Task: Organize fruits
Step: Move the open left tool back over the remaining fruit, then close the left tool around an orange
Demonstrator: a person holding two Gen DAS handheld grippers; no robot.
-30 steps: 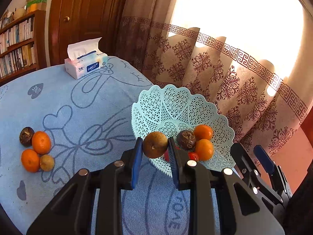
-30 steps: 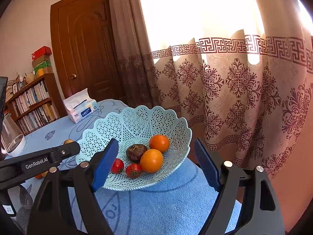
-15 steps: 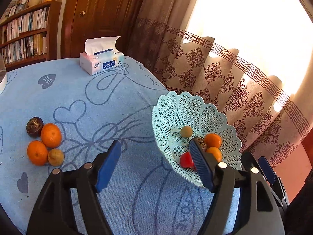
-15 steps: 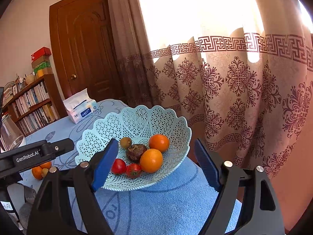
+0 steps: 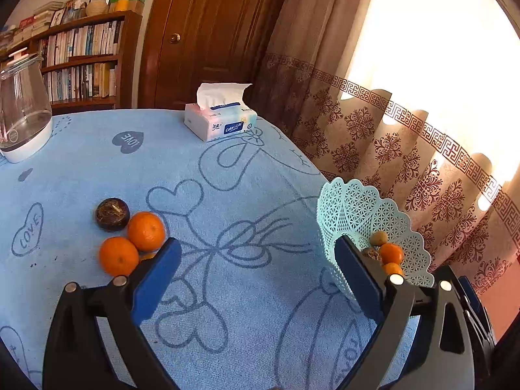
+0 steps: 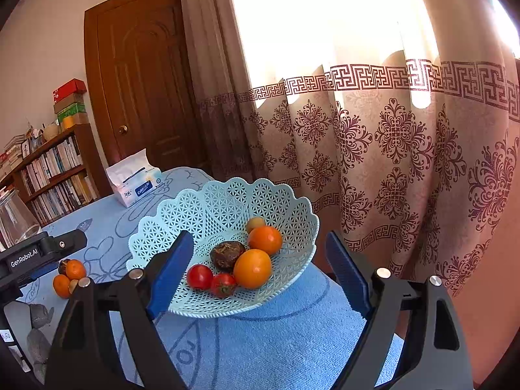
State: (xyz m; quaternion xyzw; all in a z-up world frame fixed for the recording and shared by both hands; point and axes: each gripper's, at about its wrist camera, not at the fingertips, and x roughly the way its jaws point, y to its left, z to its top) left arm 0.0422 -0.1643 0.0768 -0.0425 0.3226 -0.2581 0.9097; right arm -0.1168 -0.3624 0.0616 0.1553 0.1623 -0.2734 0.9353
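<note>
Left wrist view: the left gripper had just been spreading its blue pads wide apart, nothing between them, over bare blue heart-print tablecloth.
Right wrist view: the right gripper stood with its jaws well apart and empty, framing the pale-blue lattice plastic fruit basket at the table's curtain-side edge.
Done: in the basket lay a small tan round fruit, two oranges, a dark wrinkled fruit and two red tomatoes — six pieces, by my count.
Left: a cluster remained on the cloth, well apart from the basket — a dark brown round fruit, two bright oranges touching each other, and a small yellowish fruit mostly hidden behind the left pad.
Progress: past halfway, I'd judge, with four to go.
Around: a white-and-blue tissue pack near the far edge, a clear glass kettle at the far left corner, then bookshelf, door and patterned curtain.
In the way: nothing lay between cluster and basket; the tight huddle of fruit could make a clean single pick fiddly.
</note>
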